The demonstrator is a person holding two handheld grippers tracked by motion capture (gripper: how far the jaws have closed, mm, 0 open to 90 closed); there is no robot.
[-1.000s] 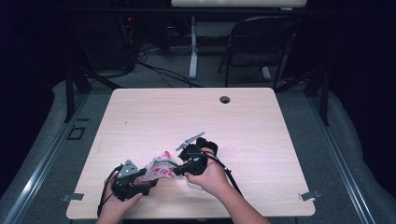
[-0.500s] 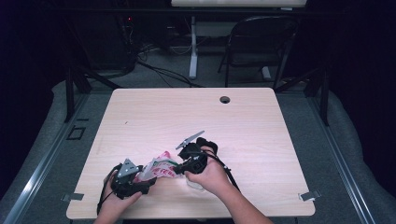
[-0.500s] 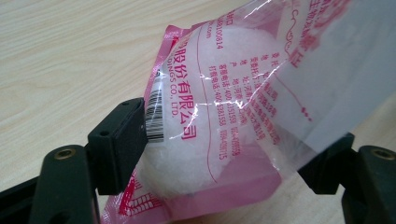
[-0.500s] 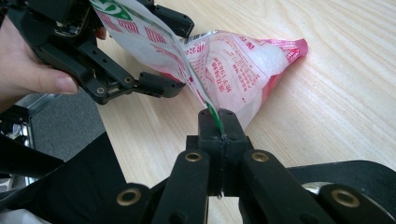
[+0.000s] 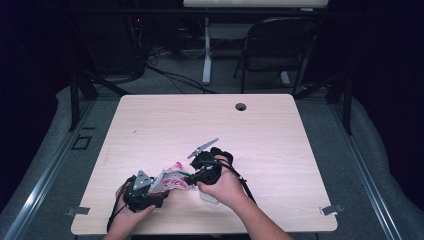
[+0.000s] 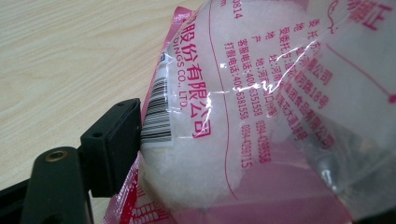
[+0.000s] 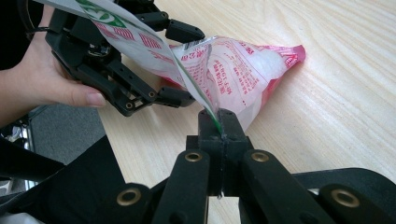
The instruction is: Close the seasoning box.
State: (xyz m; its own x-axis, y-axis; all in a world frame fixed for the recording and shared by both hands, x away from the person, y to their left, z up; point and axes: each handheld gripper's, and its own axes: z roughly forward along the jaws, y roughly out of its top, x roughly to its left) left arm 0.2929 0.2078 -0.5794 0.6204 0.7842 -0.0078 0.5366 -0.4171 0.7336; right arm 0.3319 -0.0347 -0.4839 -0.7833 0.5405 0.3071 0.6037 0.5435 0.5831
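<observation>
The right gripper (image 7: 219, 122) pinches the bag's (image 7: 243, 70) edge; left gripper (image 7: 180, 65) fingers straddle it.

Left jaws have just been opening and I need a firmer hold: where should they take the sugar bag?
Take the flat sealed edge beside the barcode of the sugar bag, coming in from its left end. The belly bulges too wide and slippery. The right gripper pinches the opposite film edge; the left gripper straddles the bag.

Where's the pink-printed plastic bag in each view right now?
High view: bag at the table's near edge, between both grippers.
Left gripper view: bag up close, centre and right.
Right gripper view: bag centre, its edge pinched in the right gripper.
Shared landmark: light wood table.
</observation>
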